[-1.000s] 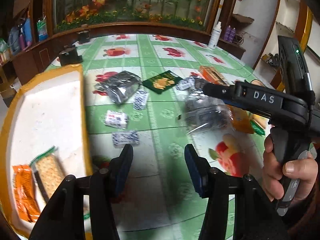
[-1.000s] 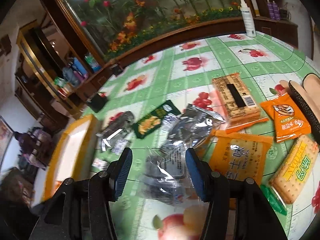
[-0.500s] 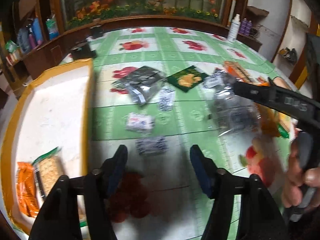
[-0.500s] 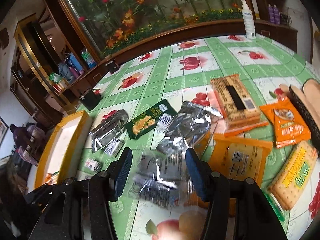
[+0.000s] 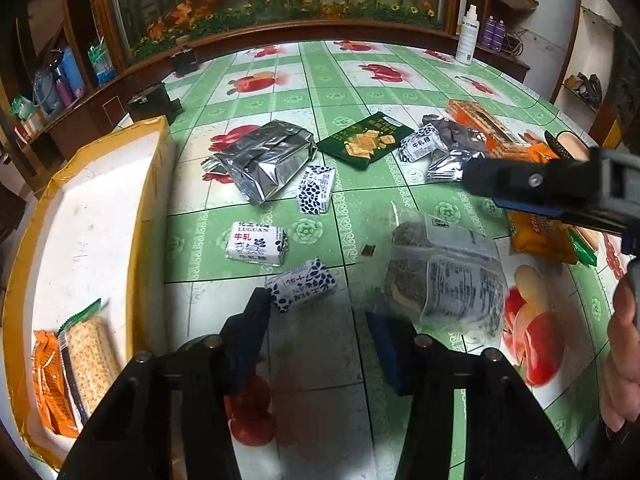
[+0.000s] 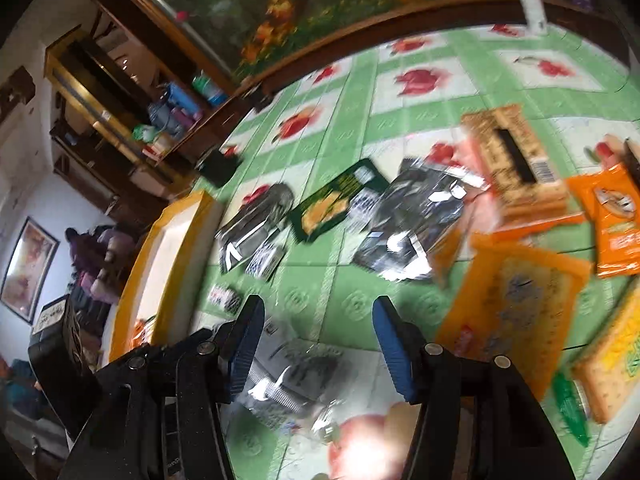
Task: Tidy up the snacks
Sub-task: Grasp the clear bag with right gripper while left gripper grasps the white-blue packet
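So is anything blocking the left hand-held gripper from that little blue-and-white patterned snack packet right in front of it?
Nothing visible does. The left hand-held gripper is open, and the small blue-and-white patterned packet lies on the green fruit-print tablecloth right at its left fingertip. The clear plastic bag of dark snacks sits off to the right.

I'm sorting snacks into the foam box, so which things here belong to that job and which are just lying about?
Job: foam box, silver pouch, green cracker pack, clear bag, small milk candies.
Lying about: spray bottle, black holder.
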{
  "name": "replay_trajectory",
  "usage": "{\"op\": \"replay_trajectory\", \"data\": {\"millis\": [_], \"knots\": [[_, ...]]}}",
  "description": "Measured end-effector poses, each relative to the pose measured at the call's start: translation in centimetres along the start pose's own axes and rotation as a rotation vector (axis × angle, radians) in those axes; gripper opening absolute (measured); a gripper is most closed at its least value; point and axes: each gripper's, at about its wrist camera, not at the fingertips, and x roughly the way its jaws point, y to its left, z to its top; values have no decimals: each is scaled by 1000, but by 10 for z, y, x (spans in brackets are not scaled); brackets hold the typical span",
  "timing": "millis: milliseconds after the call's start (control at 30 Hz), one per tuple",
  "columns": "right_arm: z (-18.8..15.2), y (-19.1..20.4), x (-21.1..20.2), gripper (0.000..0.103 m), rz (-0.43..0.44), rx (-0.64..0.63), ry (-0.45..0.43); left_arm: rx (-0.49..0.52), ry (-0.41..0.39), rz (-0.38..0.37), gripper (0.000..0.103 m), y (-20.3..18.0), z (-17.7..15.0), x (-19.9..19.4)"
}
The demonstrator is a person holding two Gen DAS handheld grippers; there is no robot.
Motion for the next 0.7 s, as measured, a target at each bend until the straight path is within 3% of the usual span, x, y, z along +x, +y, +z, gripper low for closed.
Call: {"op": "replay_trajectory", "data": {"millis": [133,233,467,567,700], "knots": [[-2,-2,-1,62,10,21,-4,22,-3,-9,44,-10,6,7],[-2,-2,-6,62,-6,20,-24,12,-26,-26,30,-9,6,8],[-3,7,-4,63,14,-22,-11,-15,-29,-62,29,3,-8,-4],[-5,17,2,75,38,-62,4,-36,-29,-74,30,8,-14,-10],[-10,31,10,79,24,-139,24,-53,-59,-90,30,12,-20,-26]]}}
